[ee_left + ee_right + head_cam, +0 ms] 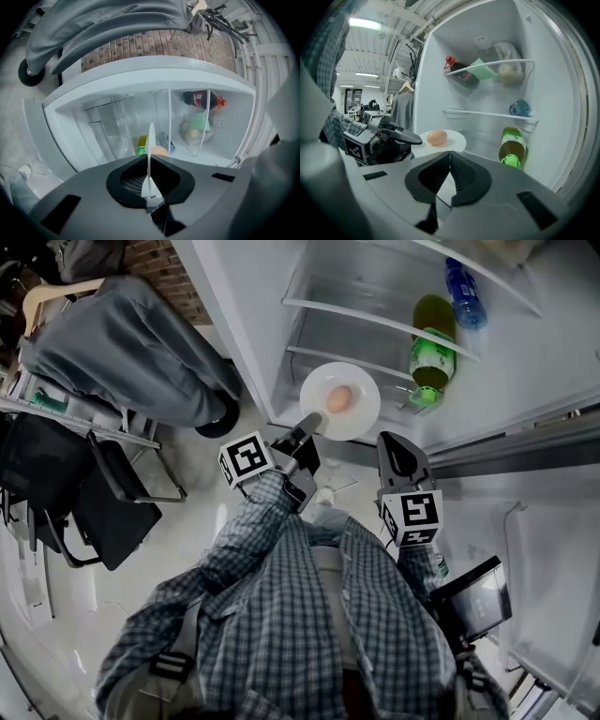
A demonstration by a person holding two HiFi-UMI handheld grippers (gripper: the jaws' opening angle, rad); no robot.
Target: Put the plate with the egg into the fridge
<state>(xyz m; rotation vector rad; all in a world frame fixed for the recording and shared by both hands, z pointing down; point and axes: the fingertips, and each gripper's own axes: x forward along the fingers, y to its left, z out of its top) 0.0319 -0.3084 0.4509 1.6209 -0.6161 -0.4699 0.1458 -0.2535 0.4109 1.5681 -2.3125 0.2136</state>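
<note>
While left tool [307,424] clamps one plate [364,399], one egg [339,398] atop

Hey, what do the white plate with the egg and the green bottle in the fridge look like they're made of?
The plate: probably ceramic or melamine, plain white and smooth with a faint sheen; the thin, even rim fits either. The green bottle: likely plastic, translucent yellow-green body with a bright green screw cap and glossy highlights, though glass can't be ruled out.
</note>
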